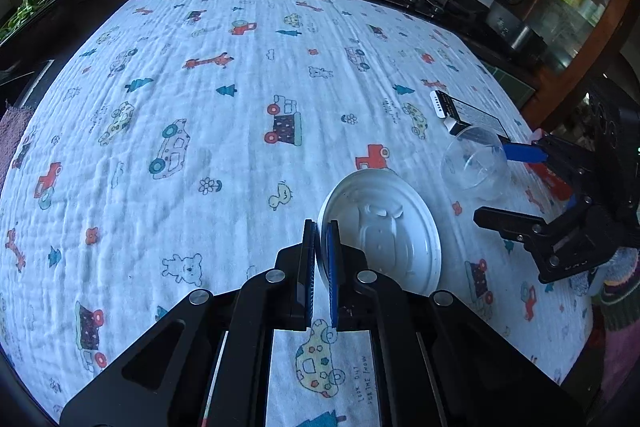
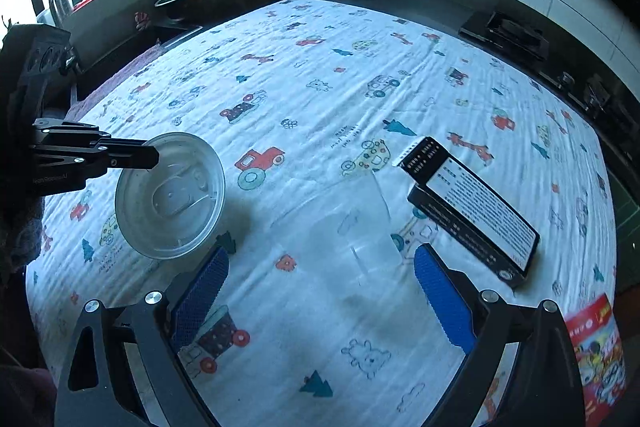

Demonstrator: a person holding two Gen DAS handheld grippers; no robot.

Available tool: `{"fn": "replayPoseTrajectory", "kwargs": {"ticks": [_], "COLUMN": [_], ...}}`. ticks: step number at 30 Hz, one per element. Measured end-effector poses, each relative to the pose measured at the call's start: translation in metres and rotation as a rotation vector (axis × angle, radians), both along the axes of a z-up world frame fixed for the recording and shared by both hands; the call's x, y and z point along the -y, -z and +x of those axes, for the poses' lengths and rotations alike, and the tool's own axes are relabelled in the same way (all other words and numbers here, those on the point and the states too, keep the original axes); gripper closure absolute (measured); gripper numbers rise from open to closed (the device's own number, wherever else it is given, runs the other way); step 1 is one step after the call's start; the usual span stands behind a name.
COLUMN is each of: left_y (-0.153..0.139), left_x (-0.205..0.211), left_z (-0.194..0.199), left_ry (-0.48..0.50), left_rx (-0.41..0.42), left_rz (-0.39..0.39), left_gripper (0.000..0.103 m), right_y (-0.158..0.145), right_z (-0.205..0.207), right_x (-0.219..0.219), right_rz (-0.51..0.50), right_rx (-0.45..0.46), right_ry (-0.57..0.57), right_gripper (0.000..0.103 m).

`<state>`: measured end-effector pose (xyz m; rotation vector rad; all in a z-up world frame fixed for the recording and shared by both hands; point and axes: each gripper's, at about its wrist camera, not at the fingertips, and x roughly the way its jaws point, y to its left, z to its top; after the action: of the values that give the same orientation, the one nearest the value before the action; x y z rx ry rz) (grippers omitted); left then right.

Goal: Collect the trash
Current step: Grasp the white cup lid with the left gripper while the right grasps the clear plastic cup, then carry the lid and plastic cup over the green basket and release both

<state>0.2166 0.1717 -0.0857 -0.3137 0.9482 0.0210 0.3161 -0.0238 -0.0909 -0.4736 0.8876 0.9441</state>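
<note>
The round plastic lid [image 1: 384, 231] stands tilted above the printed cloth [image 1: 200, 115], its rim pinched between the blue pads of our left gripper [image 1: 321, 255], which is clamped tight on it. Our right gripper [image 2: 320, 291] has its jaws spread wide, with a clear plastic cup [image 2: 352, 227] lying on its side on the cloth between them, untouched by either pad. Just beside the cup lies a black carton [image 2: 476, 211], and a red packet [image 2: 598, 351] sits at the cloth's edge.
</note>
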Motion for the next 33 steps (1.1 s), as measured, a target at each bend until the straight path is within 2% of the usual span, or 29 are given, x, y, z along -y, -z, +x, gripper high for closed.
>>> {"fn": "replayPoseTrajectory", "kwargs": {"ticks": [5, 7, 9, 11, 21, 28, 33], "left_y": [0.002, 0.002, 0.001, 0.001, -0.016, -0.035, -0.049], "left_x": [-0.003, -0.004, -0.005, -0.004, 0.012, 0.051, 0.098], "left_z": [0.001, 0.001, 0.0, 0.0, -0.012, -0.017, -0.015], "left_ry": [-0.005, -0.005, -0.006, -0.007, 0.028, 0.108, 0.207], "left_rx": [-0.001, 0.002, 0.007, 0.008, 0.054, 0.091, 0.118], "left_rz": [-0.01, -0.01, -0.013, -0.015, -0.035, -0.064, -0.071], "left_gripper": [0.098, 0.098, 0.098, 0.098, 0.099, 0.099, 0.099], "right_y": [0.011, 0.012, 0.012, 0.013, -0.007, -0.022, -0.027], "right_z": [0.008, 0.006, 0.002, 0.002, -0.024, -0.057, -0.076], "right_x": [-0.016, -0.018, -0.019, -0.017, 0.026, 0.088, 0.152], "right_rz": [-0.035, -0.033, -0.048, -0.052, 0.07, 0.133, 0.178], "right_rx": [0.003, 0.002, 0.034, 0.023, -0.019, -0.021, -0.014], "right_ry": [-0.037, -0.052, -0.033, -0.021, 0.11, 0.249, 0.388], "right_gripper": [0.012, 0.016, 0.035, 0.044, 0.045, 0.044, 0.044]}}
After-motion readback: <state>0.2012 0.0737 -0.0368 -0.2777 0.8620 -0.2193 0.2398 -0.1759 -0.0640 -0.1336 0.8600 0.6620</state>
